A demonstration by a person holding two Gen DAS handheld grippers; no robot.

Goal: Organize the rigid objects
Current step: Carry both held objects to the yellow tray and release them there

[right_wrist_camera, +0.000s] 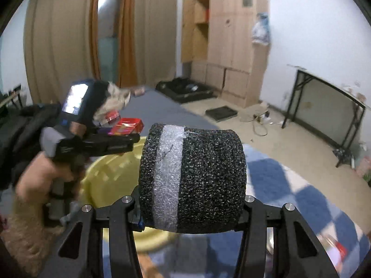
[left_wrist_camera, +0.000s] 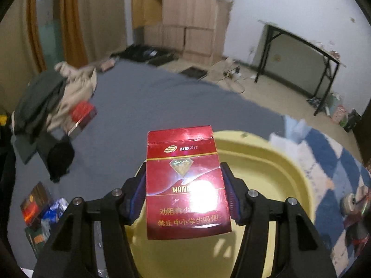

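- The left gripper (left_wrist_camera: 185,192) is clamped on a red cigarette pack (left_wrist_camera: 185,185), its blue-padded fingers (left_wrist_camera: 136,199) pressing the pack's two long sides; the pack stands upright, its printed face toward the camera
- Directly behind and below the pack is a yellow basin (left_wrist_camera: 266,173), filling the left wrist view from 6 to 3 o'clock; the pack is held above its near rim
- The right gripper (right_wrist_camera: 192,199) is clamped on a black foam roll (right_wrist_camera: 197,178) with a band of clear tape (right_wrist_camera: 169,173) around it; the roll lies crosswise between the jaws and hides the pads
- In the right wrist view the same basin (right_wrist_camera: 104,178) shows at 9 o'clock of the roll, partly behind it
- A hand (right_wrist_camera: 44,176) at 9 o'clock there holds the other gripper's handle above the basin
- A blue and white checked cloth (left_wrist_camera: 329,166) lies at 3 o'clock of the basin in the left wrist view
- At 8 o'clock in that view, a few small packets (left_wrist_camera: 39,210) lie on the grey sheet (left_wrist_camera: 139,106)
- Farther off at 10 o'clock, a second red box (left_wrist_camera: 81,115) rests against a heap of clothes (left_wrist_camera: 51,102)
- At 12 o'clock, a wooden wardrobe (left_wrist_camera: 185,18) stands against the far wall
- At 2 o'clock, a black-framed folding table (left_wrist_camera: 301,55) stands by the white wall
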